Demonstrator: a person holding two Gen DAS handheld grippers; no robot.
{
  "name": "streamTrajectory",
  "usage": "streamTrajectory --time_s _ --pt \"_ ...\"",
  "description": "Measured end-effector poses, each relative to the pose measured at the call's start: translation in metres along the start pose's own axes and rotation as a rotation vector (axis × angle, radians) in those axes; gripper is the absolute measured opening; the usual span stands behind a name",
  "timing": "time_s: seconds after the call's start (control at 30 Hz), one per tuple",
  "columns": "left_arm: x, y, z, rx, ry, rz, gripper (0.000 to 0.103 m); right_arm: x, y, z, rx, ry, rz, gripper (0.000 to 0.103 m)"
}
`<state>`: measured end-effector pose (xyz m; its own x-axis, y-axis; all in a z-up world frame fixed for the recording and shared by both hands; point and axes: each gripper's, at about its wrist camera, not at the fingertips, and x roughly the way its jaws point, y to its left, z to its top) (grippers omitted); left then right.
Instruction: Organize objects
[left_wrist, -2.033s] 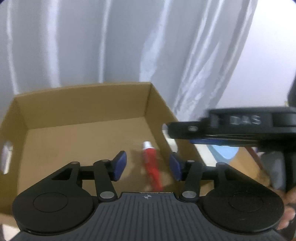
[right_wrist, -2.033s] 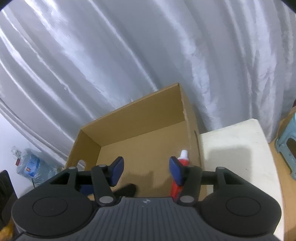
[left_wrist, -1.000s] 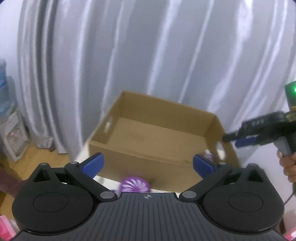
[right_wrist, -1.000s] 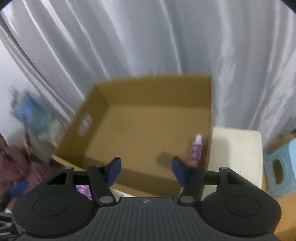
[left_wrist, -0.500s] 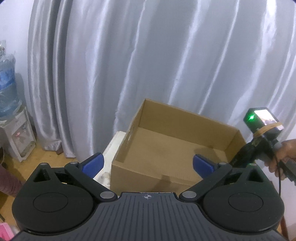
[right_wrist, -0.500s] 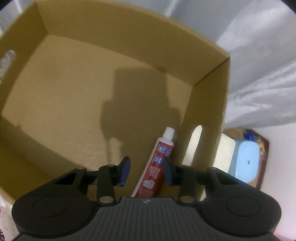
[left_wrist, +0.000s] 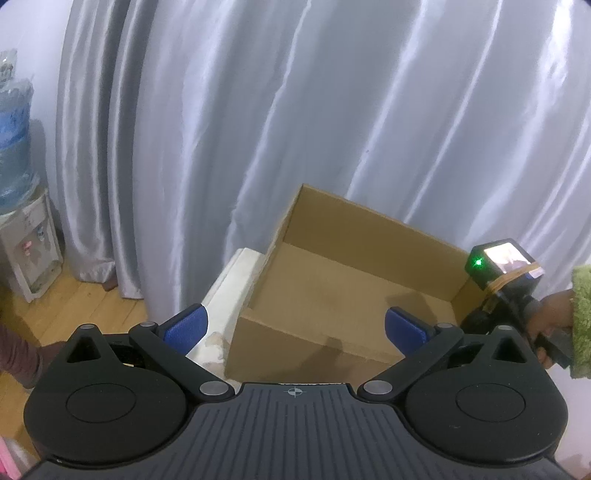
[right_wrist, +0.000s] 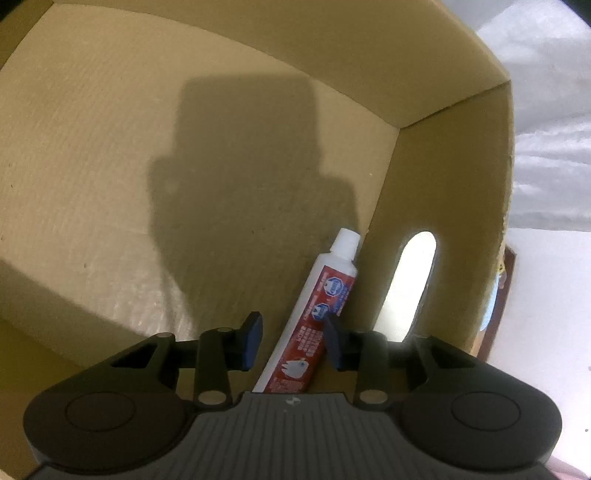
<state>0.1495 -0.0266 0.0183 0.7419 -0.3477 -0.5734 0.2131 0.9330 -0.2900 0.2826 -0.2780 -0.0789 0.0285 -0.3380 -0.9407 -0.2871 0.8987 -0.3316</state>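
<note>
An open cardboard box (left_wrist: 373, 229) stands on a white surface (left_wrist: 229, 280). In the right wrist view a red and white toothpaste tube (right_wrist: 317, 314) lies on the box floor (right_wrist: 92, 147) against the right wall, cap pointing away. My right gripper (right_wrist: 293, 341) is down inside the box, its blue pads either side of the tube with gaps showing, open. It also shows from outside in the left wrist view (left_wrist: 506, 291), at the box's right end. My left gripper (left_wrist: 295, 326) is wide open and empty, held back and above the box's near left corner.
Grey curtains (left_wrist: 295, 110) hang behind the box. A water dispenser (left_wrist: 22, 236) stands at far left on the wooden floor (left_wrist: 74, 314). The box's right wall has a handle slot (right_wrist: 410, 280). A person's hand (left_wrist: 550, 314) holds the right gripper.
My right gripper has dropped into the box and narrowed its pads around the toothpaste tube. My left gripper has pulled back and away from the box and opened wide.
</note>
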Motion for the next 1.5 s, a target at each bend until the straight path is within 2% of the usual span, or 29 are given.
streamTrajectory --time_s 0.37,0.5,0.7,0.9,1.0,1.13,1.2,1.27,1.37,1.5 --pt "0.004 0.005 -0.003 -0.023 0.008 -0.011 0.103 -0.014 -0.009 -0.003 0.022 -0.052 0.085 0.039" --pt "0.006 0.006 -0.005 -0.018 0.013 -0.013 0.103 -0.022 -0.007 0.009 -0.005 -0.120 -0.014 0.039" --pt "0.010 0.007 -0.007 -0.021 0.023 -0.007 0.103 -0.005 -0.003 0.022 -0.034 -0.105 -0.083 0.038" --pt "0.014 0.008 -0.010 -0.025 0.031 -0.002 0.103 -0.006 -0.008 0.033 -0.029 -0.066 -0.018 0.040" --pt "0.015 0.007 -0.010 -0.028 0.034 -0.009 0.103 -0.009 -0.010 0.027 0.000 -0.052 0.091 0.042" --pt "0.012 0.003 -0.011 -0.011 0.032 -0.008 0.103 -0.028 0.000 0.012 -0.039 -0.133 0.203 0.042" --pt "0.011 0.001 -0.011 -0.009 0.034 -0.007 0.103 -0.034 0.004 0.005 -0.037 -0.132 0.254 0.042" --pt "0.009 0.000 -0.012 -0.008 0.032 -0.009 0.103 -0.040 0.007 -0.003 -0.046 -0.146 0.242 0.042" --pt "0.007 -0.002 -0.011 -0.004 0.027 -0.011 0.103 -0.042 0.007 -0.014 -0.053 -0.162 0.181 0.042" --pt "0.006 -0.006 -0.012 0.005 0.026 -0.015 0.103 -0.033 0.015 -0.027 -0.079 -0.122 0.193 0.042"
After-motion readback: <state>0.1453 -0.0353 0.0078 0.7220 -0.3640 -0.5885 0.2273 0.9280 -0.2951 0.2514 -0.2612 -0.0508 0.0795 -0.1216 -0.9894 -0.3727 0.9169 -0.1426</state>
